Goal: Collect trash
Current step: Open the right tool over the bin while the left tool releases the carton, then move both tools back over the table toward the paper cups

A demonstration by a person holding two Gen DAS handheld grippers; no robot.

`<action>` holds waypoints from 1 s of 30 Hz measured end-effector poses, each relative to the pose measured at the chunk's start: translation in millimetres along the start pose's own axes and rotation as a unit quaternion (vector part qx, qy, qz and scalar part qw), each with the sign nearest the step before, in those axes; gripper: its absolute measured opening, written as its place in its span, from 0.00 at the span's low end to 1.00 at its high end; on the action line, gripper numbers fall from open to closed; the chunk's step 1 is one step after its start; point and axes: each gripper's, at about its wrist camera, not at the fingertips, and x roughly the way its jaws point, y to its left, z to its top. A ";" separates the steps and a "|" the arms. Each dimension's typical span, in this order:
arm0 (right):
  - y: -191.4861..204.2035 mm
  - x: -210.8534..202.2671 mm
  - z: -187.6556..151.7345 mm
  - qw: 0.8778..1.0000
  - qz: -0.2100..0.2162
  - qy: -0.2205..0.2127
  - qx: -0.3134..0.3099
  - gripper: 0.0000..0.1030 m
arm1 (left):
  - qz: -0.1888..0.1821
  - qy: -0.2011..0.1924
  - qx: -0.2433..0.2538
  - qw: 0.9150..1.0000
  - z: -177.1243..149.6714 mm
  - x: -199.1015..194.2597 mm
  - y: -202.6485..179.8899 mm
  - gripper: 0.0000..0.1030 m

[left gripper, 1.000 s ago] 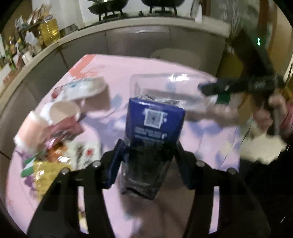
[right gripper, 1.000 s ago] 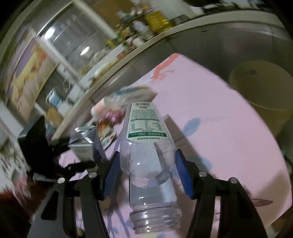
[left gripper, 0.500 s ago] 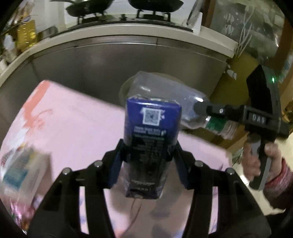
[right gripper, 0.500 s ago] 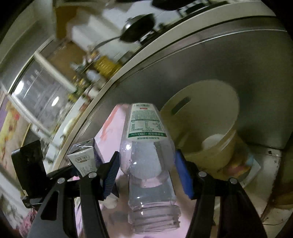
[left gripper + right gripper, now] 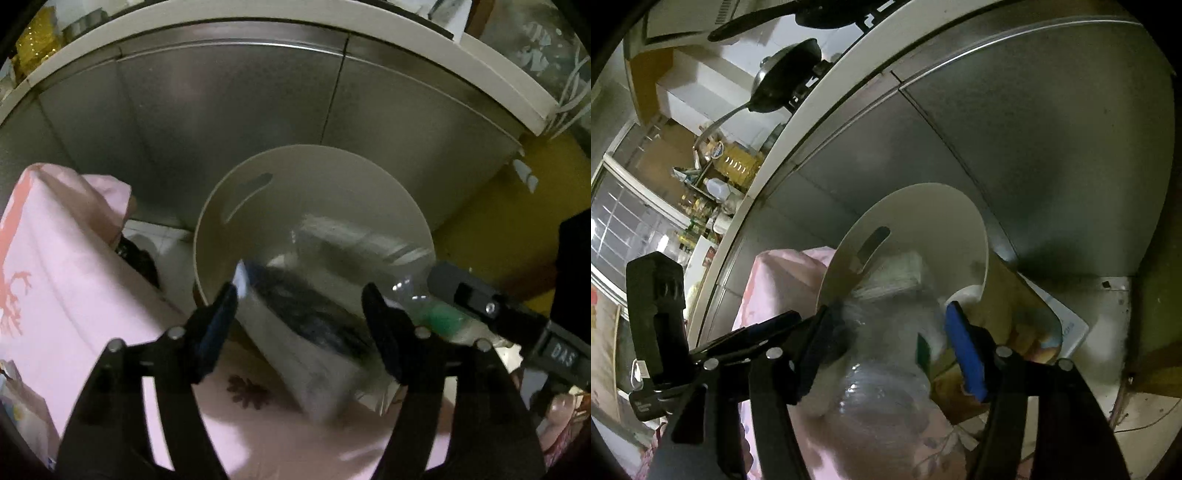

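While its jaws are opening, left gripper (image 5: 299, 295) hangs over bin (image 5: 207, 221); carton (image 5: 295, 332), blurred, lies tilted between the spread pads, apparently free of them, at the near rim beside pink cloth (image 5: 66, 258). Right view: right gripper (image 5: 886, 325), jaws opening, bottle (image 5: 882, 373) blurred between them, over the same bin (image 5: 923, 206); contact with the pads cannot be told. Advice: keep both mouths above the bin's opening until both items fall clear inside.

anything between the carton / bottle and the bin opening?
Nothing visible. The carton tumbles blurred between the opening left gripper jaws, above the bin mouth. The bottle sits between the opening right gripper jaws, also at the bin's rim.
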 end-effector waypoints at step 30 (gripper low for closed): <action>173.8 5.1 -156.0 0.968 0.113 0.104 -0.199 0.60 | 0.174 -0.142 -0.197 0.954 -355.7 -226.9 119.3 0.68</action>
